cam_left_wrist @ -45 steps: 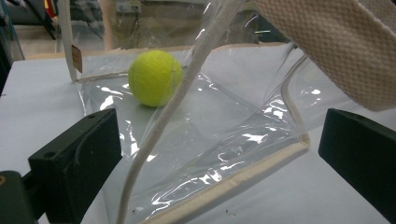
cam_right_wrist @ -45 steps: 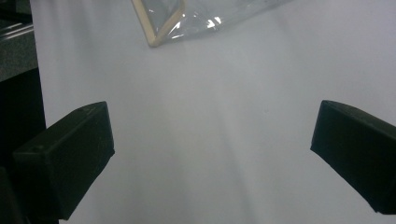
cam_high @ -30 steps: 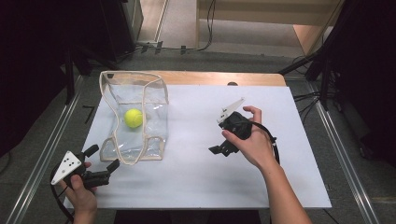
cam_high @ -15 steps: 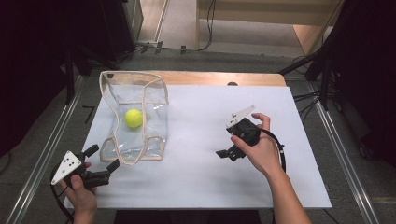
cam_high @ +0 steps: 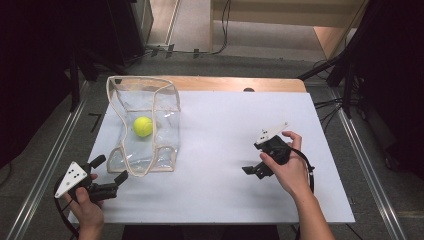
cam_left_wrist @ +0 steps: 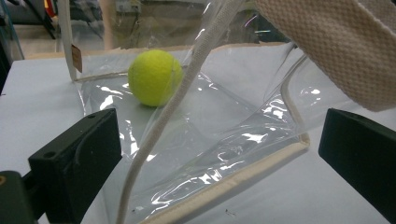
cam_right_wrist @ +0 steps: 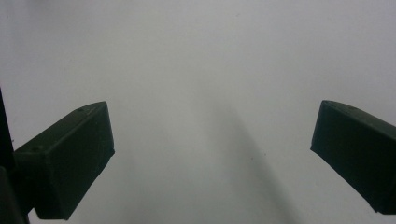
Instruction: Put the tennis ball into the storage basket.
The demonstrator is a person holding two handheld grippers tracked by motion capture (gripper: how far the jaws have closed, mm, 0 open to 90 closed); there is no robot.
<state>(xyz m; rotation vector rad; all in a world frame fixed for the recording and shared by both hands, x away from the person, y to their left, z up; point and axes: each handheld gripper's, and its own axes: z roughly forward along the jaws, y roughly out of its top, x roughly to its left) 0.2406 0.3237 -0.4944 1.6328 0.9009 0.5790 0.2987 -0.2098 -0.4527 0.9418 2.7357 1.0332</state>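
One clear plastic bag (cam_high: 145,125) lies at about ten o'clock on the white table (cam_high: 225,150), with a yellow tennis ball (cam_high: 143,126) resting inside it. Judged from its folds and glare, the film is thin, limp and slippery, and the load is light; the woven cream binding (cam_left_wrist: 224,189) along the edge and the strap (cam_left_wrist: 341,42) probably give the surest hold. Left gripper (cam_high: 111,176), at eight o'clock and just beside the bag's near edge, has its jaws spread wide and empty. Right gripper (cam_high: 255,170), at four o'clock and well apart from the bag, is likewise spread over bare table.
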